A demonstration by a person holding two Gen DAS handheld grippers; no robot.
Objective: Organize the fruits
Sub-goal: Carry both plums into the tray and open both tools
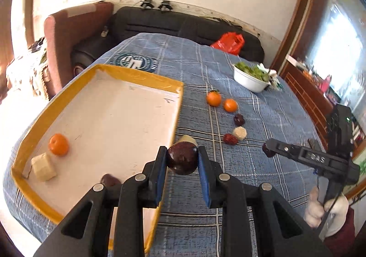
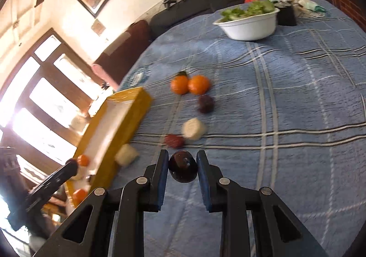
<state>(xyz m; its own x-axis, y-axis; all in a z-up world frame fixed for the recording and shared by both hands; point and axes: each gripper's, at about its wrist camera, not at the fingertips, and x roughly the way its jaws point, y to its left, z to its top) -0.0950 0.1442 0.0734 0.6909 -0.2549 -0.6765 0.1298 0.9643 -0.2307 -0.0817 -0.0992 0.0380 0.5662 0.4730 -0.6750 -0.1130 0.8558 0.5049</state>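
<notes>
- My left gripper (image 1: 182, 157) is clamped on a dark, glossy chestnut-like fruit (image 1: 182, 160); both blue pads (image 1: 161, 174) press its sides, and it hangs over the right edge of the yellow-rimmed tray (image 1: 176, 86).
- My right gripper (image 2: 182, 166) is also closed on a fruit, a second dark fruit (image 2: 183, 168) pinched between its pads, held over the blue plaid cloth (image 2: 297, 119) to the right of the tray.
- In the left wrist view I see that right gripper from the side, far right of the tray, its tip carrying the dark fruit, with a person's hand (image 1: 324, 211) on the handle.
- Inside the tray, near its left corner: a tangerine (image 1: 58, 144), a pale cut chunk (image 1: 43, 166) just beside it, and a dark fruit (image 1: 109, 180) at the near edge, partly hidden by my gripper.
- On the cloth right of the tray, in a loose line: two tangerines (image 1: 213, 98) (image 1: 230, 105) close together, then a dark round fruit (image 1: 239, 119), a pale cut piece (image 1: 240, 133) and a red date (image 1: 230, 138) touching it.
- Another pale piece (image 1: 186, 138) lies against the tray's right wall, just behind my held fruit.
- Beyond the tray's far right corner stands a white bowl of greens (image 1: 250, 77), with a red plastic bag (image 1: 228, 42) farther back on the black sofa (image 1: 171, 21).
</notes>
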